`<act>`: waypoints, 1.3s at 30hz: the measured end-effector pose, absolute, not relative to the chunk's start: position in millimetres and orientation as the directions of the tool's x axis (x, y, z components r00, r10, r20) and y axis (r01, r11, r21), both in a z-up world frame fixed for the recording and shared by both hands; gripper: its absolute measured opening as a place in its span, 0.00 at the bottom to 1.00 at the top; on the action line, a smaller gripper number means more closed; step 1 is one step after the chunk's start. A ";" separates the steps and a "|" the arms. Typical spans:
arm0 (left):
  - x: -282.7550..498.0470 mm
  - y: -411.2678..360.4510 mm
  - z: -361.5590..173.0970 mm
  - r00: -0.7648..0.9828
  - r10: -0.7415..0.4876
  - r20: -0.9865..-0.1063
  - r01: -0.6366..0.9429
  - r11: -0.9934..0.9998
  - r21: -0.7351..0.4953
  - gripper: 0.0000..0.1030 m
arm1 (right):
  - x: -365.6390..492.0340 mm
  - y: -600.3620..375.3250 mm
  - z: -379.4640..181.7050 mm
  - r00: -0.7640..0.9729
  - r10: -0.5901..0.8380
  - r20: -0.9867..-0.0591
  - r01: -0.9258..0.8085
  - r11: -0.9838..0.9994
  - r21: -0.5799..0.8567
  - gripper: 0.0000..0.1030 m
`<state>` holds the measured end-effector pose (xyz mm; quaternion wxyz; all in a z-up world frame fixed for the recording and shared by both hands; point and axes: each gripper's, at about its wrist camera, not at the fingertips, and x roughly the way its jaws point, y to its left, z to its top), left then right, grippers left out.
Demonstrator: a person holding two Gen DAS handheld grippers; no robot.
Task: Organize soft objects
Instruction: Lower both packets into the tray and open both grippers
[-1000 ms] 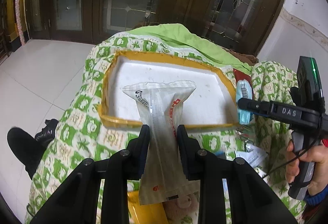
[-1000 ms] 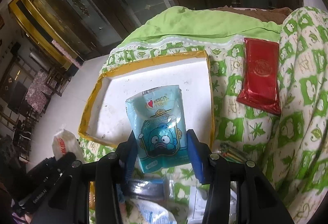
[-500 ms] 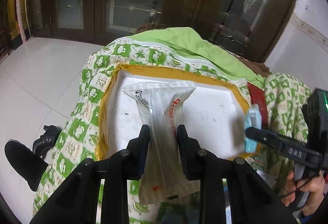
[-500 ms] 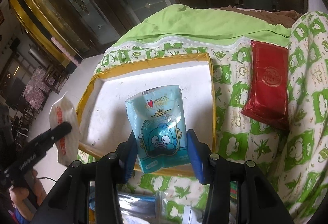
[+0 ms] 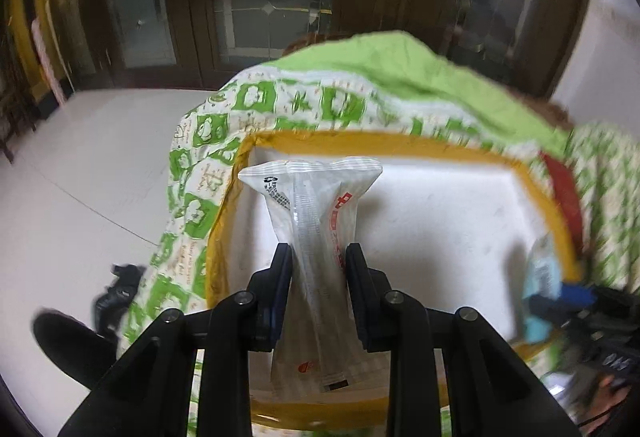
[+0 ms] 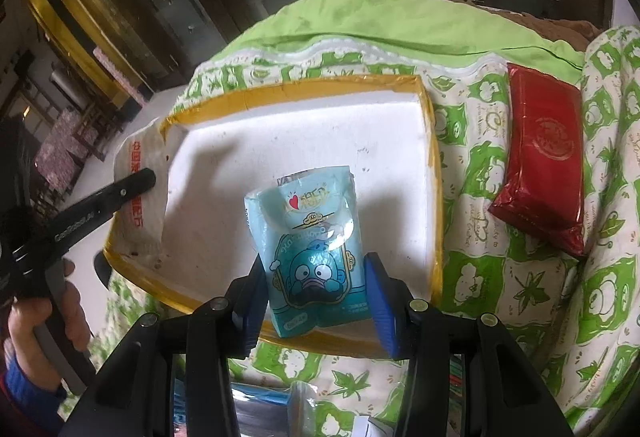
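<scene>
Two tools, two packets: both are poised over the same tray.
Left tool: clenched on a white packet, its pads pressing the wrapper's narrow waist from either side.
White packet: long, pale wrapper with red lettering down one side and black print near the top; it juts forward above the left part of the tray, near the left rim. Whether it touches the floor of the tray, I cannot tell.
Right tool: grasping a blue packet, blue pads tight on its lower half.
Blue packet: light blue, cartoon fish face on the front, standing upright over the near right part of the tray.
Tray: white shallow foam box with yellow tape around the rim, lying on a green-and-white patterned quilt.
Red packet: flat on the quilt, just right of the tray, apart from both tools.
Person's hand: wrapped round the left tool's handle, a blue cuff showing at the wrist.
Left-wrist view: blurred toward the right edge, where the right tool and its blue packet show only as a smear.
</scene>
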<state>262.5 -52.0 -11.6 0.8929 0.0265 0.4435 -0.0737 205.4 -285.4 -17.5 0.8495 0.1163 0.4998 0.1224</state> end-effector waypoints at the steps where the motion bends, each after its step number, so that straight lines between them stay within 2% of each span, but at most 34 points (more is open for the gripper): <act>1: 261.4 -53.0 -15.1 0.591 -0.096 -0.801 0.167 0.986 0.005 0.26 | 205.8 -284.6 -18.9 0.468 0.322 -0.823 -0.093 0.944 0.316 0.48; 4: 258.9 -52.3 -25.5 0.570 -0.070 -0.818 0.183 0.982 0.043 0.26 | 206.9 -282.9 -23.3 0.460 0.309 -0.833 -0.095 0.949 0.300 0.48; 14: 250.7 -49.1 -29.1 0.571 -0.066 -0.818 0.191 0.980 0.053 0.27 | 207.5 -271.1 -35.7 0.446 0.213 -0.869 -0.127 0.977 0.174 0.49; 28: 247.6 -46.4 -28.7 0.571 -0.071 -0.818 0.174 0.984 0.036 0.27 | 207.9 -269.9 -34.6 0.461 0.205 -0.864 -0.134 0.978 0.160 0.50; 31: 245.4 -44.8 -28.0 0.572 -0.077 -0.817 0.171 0.985 0.027 0.36 | 207.2 -268.8 -32.9 0.471 0.207 -0.857 -0.139 0.977 0.160 0.52; 36: 238.4 -45.2 -22.1 0.586 -0.101 -0.804 0.183 0.983 0.009 0.56 | 200.5 -266.7 -27.2 0.497 0.219 -0.840 -0.149 0.975 0.166 0.66; 38: 234.3 -46.9 -18.9 0.593 -0.109 -0.798 0.187 0.982 0.005 0.70 | 196.9 -266.5 -23.7 0.514 0.224 -0.828 -0.149 0.974 0.171 0.70; 39: 231.5 -47.8 -17.0 0.603 -0.103 -0.791 0.184 0.983 0.012 0.73 | 194.6 -266.2 -21.5 0.526 0.222 -0.821 -0.149 0.974 0.169 0.73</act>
